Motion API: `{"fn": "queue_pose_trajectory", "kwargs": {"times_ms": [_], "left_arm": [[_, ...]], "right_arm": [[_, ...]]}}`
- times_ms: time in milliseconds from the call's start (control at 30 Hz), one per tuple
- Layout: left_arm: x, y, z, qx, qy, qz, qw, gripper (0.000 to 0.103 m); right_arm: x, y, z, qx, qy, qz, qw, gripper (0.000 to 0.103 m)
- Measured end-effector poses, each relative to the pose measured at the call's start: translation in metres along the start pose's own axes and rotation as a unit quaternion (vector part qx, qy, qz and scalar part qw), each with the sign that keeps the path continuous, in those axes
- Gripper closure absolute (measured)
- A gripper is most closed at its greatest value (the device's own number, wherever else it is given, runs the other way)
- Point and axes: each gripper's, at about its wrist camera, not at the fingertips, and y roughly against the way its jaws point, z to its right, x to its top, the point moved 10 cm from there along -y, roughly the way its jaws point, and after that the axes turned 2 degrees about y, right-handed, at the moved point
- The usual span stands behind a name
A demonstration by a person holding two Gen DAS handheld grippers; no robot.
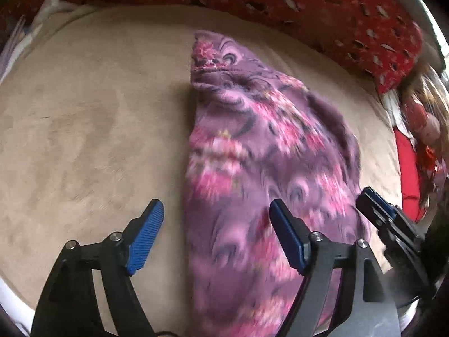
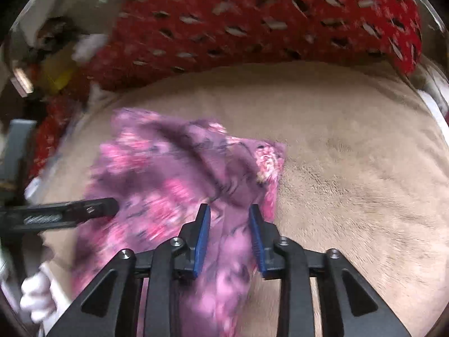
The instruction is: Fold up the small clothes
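A small garment [image 1: 252,146] is lying on a blanket [image 1: 84,129], with a patterned cushion [image 1: 322,8] sitting behind both. The left gripper [image 1: 216,236] is standing over the garment's near end, one finger over the blanket to its left, the other over the cloth. The right gripper [image 2: 230,236] is sitting just beside it on the right, cloth lying between its fingers

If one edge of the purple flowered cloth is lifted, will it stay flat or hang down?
The purple flowered cloth already lies in soft wrinkles on the beige blanket, so it is probably floppy and would droop. It looks thin, likely light. The plush blanket may drag at it when pushed.
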Motion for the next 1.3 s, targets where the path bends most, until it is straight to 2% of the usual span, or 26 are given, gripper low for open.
{"fn": "queue_pose_trajectory", "kwargs": {"times_ms": [67, 100, 167, 200, 233, 300, 400, 467, 533, 667, 733, 767, 800, 1033, 1300], "left_arm": [[-0.016, 0.007, -0.006, 0.012, -0.004, 0.015, 0.9998, 0.024], [-0.027, 0.005, -0.007, 0.02, -0.006, 0.013, 0.9997, 0.024], [-0.044, -0.005, -0.006, 0.029, -0.012, 0.0, 0.9995, 0.022], [-0.05, -0.007, -0.008, 0.037, -0.012, 0.0, 0.9992, 0.022], [-0.053, -0.003, -0.008, 0.042, -0.013, 0.005, 0.999, 0.022], [-0.059, 0.012, -0.008, 0.049, -0.022, 0.017, 0.9984, 0.022], [-0.074, 0.024, -0.011, 0.067, -0.038, 0.031, 0.9965, 0.022], [-0.082, 0.023, -0.015, 0.074, -0.042, 0.032, 0.9958, 0.022], [-0.095, 0.029, -0.017, 0.076, -0.041, 0.034, 0.9957, 0.022], [-0.102, 0.042, -0.015, 0.092, -0.056, 0.059, 0.9924, 0.022], [-0.113, 0.05, -0.017, 0.097, -0.065, 0.068, 0.9908, 0.022], [-0.117, 0.054, -0.019, 0.101, -0.069, 0.074, 0.9897, 0.022], [-0.12, 0.057, -0.022, 0.108, -0.072, 0.081, 0.9882, 0.022], [-0.138, 0.074, -0.04, 0.137, -0.094, 0.101, 0.9809, 0.022], [-0.157, 0.071, -0.041, 0.133, -0.101, 0.071, 0.9834, 0.022]], "right_arm": [[-0.018, 0.013, -0.011, 0.017, 0.025, 0.004, 1.0, 0.068], [-0.028, 0.013, -0.012, 0.018, 0.033, 0.001, 0.999, 0.062], [-0.051, 0.001, -0.007, -0.014, 0.045, -0.024, 0.999, 0.057], [-0.061, -0.002, -0.001, -0.027, 0.038, -0.03, 0.998, 0.051], [-0.061, 0.0, 0.001, -0.027, 0.026, -0.026, 0.999, 0.048], [-0.062, 0.015, 0.0, -0.028, 0.001, -0.023, 0.999, 0.047], [-0.074, 0.027, -0.006, -0.052, 0.032, -0.019, 0.998, 0.046], [-0.094, 0.022, 0.003, -0.092, 0.042, -0.049, 0.994, 0.046], [-0.113, 0.019, 0.008, -0.106, 0.033, -0.074, 0.991, 0.045], [-0.118, 0.039, -0.001, -0.134, 0.028, -0.062, 0.989, 0.041], [-0.12, 0.051, -0.006, -0.147, 0.022, -0.059, 0.987, 0.035], [-0.121, 0.055, -0.011, -0.152, 0.015, -0.062, 0.986, 0.027], [-0.121, 0.06, -0.016, -0.155, 0.009, -0.059, 0.986, 0.023], [-0.134, 0.09, -0.025, -0.174, 0.027, -0.025, 0.984, 0.02], [-0.141, 0.097, -0.037, -0.152, 0.009, -0.024, 0.988, 0.02]]}}
